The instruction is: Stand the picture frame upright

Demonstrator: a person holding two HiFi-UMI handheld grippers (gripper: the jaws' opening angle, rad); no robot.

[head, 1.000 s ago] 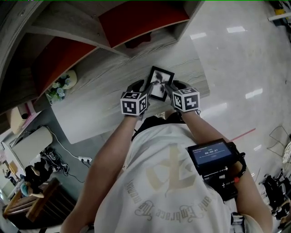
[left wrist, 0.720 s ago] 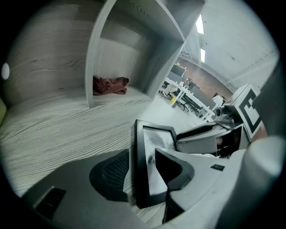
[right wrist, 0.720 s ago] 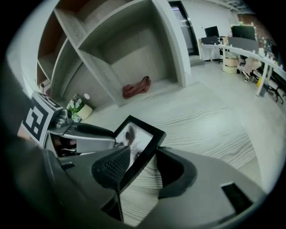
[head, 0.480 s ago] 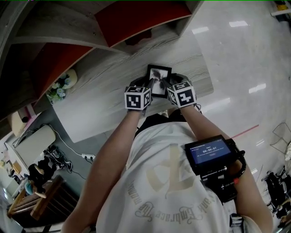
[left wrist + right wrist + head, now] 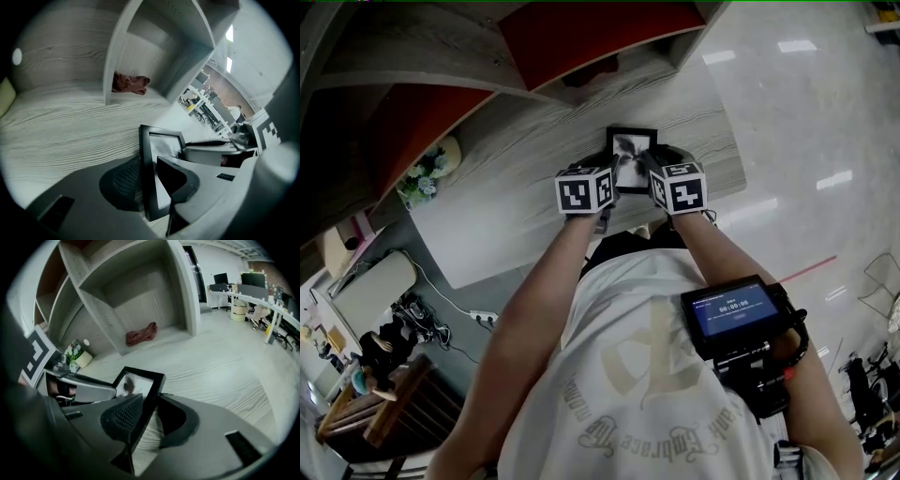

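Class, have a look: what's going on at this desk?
A person holds a claw in each hand. The left claw and right claw have just been closing on opposite side edges of a black frame and now grip it. It is low over the grey desk, face turned up, not yet upright.

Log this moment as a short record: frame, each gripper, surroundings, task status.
picture frame: black, on the wood-grain table, picture side up
left gripper: jaws have just been closing, now clamped on the frame's left edge
right gripper: jaws have just been closing, now clamped on the frame's right edge
background: red cloth in a shelf bay; flowers at the table's left end
status: frame not yet upright
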